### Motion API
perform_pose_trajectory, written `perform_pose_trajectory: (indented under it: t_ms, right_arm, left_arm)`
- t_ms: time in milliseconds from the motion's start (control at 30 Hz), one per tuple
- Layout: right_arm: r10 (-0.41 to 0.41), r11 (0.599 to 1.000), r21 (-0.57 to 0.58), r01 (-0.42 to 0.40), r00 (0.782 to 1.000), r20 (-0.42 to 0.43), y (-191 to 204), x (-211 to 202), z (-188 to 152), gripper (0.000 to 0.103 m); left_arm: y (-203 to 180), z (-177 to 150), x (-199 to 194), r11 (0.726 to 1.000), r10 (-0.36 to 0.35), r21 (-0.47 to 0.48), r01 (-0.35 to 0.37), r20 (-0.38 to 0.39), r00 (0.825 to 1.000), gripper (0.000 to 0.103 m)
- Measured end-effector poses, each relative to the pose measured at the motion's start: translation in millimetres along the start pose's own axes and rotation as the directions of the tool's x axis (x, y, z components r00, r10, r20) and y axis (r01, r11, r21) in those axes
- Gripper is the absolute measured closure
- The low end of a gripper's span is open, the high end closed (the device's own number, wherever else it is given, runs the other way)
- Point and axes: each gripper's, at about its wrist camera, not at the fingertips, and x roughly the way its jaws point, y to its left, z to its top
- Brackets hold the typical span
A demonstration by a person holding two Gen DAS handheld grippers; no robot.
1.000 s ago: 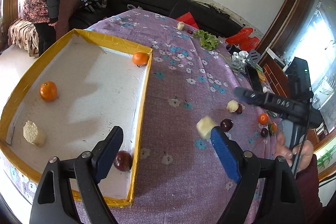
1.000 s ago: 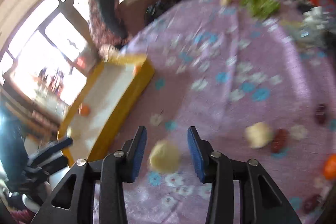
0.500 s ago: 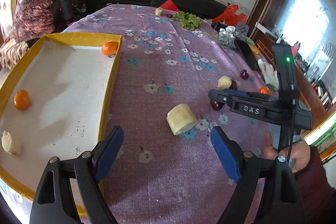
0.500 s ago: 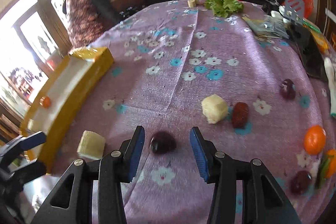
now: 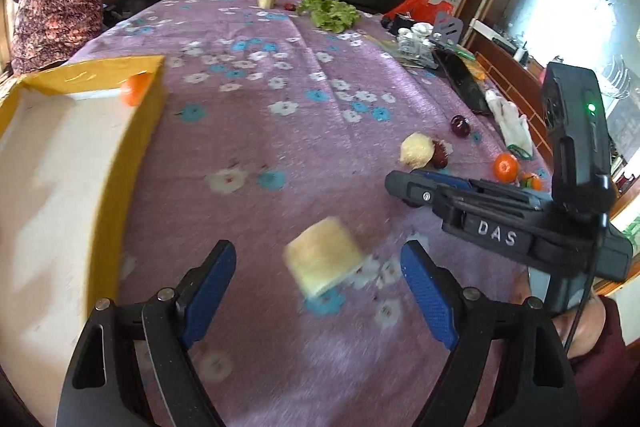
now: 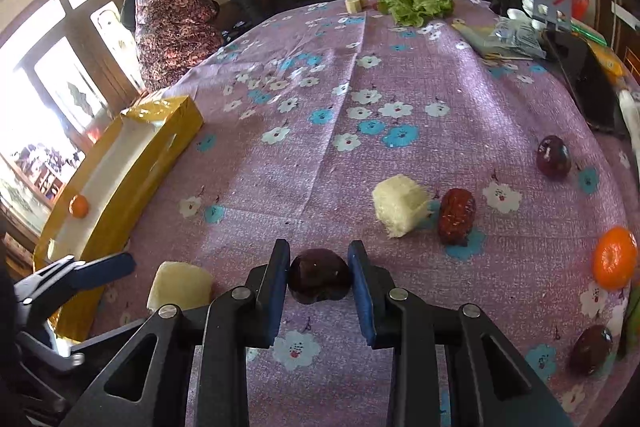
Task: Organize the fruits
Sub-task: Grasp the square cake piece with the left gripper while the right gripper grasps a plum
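Fruits lie scattered on the purple flowered tablecloth [image 6: 400, 75] in front of you, and nearest your right gripper [image 6: 319, 277] is a dark plum [image 6: 319, 275], sitting on the cloth with the blue pads against its two sides; those jaws have just been closing on it. Your left gripper [image 5: 318, 283] stands wide apart, with a pale cut chunk [image 5: 325, 255] on the cloth just ahead of the gap, touched by neither finger. Just beyond the plum, a second pale chunk [image 6: 400, 205] rests beside a wrinkled red date [image 6: 456, 215], with another dark plum [image 6: 553, 155] farther right and a tangerine [image 6: 614, 257] near the right edge. To your left sits the yellow-rimmed box [image 5: 140, 131], a tangerine in its far corner [image 5: 135, 89]. At the far end of the table lies a head of lettuce [image 6: 414, 5], and a person in a patterned top [image 6: 176, 11] stands beyond the box.
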Motion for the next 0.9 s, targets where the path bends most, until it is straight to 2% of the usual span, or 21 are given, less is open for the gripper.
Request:
perform_pose_trajectory:
  t_ms: [67,133,167,200,267,400,467,600,733,900]
  right_arm:
    - [-0.003,1.0,0.016,0.002,1.0,0.012,-3.8,-3.1,0.3,0.07]
    - [-0.003,1.0,0.031,0.002,1.0,0.024,-7.8,-6.2,0.9,0.07]
    - [-0.003,0.999,0.04,0.002,1.0,0.029,-9.7,-7.4,1.3,0.07]
    - [-0.003,0.999,0.045,0.002,0.999,0.033,-11.5,-8.0,1.8,0.07]
    - [-0.005,0.998,0.058,0.003,0.999,0.036,-15.3,-8.2,2.2,0.07]
    - [-0.006,0.998,0.066,0.004,0.999,0.038,-18.1,-7.5,2.6,0.07]
    - [-0.011,0.998,0.061,0.008,0.999,0.047,-17.0,-9.5,2.5,0.07]
    - [-0.016,0.999,0.036,0.014,0.998,0.059,-5.4,-16.9,5.2,0.07]
    - [0.041,0.999,-0.028,-0.039,0.995,0.087,31.0,-36.2,9.4,0.07]
    - [0.16,0.981,-0.12,-0.153,0.986,0.049,99.0,-33.6,9.1,0.07]
  left_arm:
    - [-4.3,3.5,10.5,1.0,0.006,0.015,-0.006,-0.013,1.0,0.019]
    - [-7.8,2.4,18.3,1.0,0.013,0.026,-0.013,-0.031,0.999,0.025]
    - [-9.5,0.6,21.8,0.999,0.021,0.035,-0.02,-0.043,0.999,0.039]
    - [-12.7,-1.2,22.1,0.996,0.068,0.057,-0.066,-0.024,0.997,0.061]
    - [-13.2,-1.9,22.3,0.996,0.075,0.06,-0.073,-0.027,0.997,0.061]
    - [-4.3,-2.1,10.2,0.998,0.064,-0.006,-0.064,-0.002,0.998,0.061]
    - [2.4,-1.3,-6.4,0.998,0.045,-0.045,-0.044,0.024,0.999,0.061]
    - [19.1,0.2,-51.8,0.994,0.05,-0.102,-0.04,0.099,0.994,0.061]
    - [56.0,-4.4,-98.1,0.981,0.098,-0.179,-0.07,0.156,0.983,0.06]
    - [113.3,-24.4,-132.5,0.946,0.228,-0.271,-0.177,0.171,0.959,0.06]
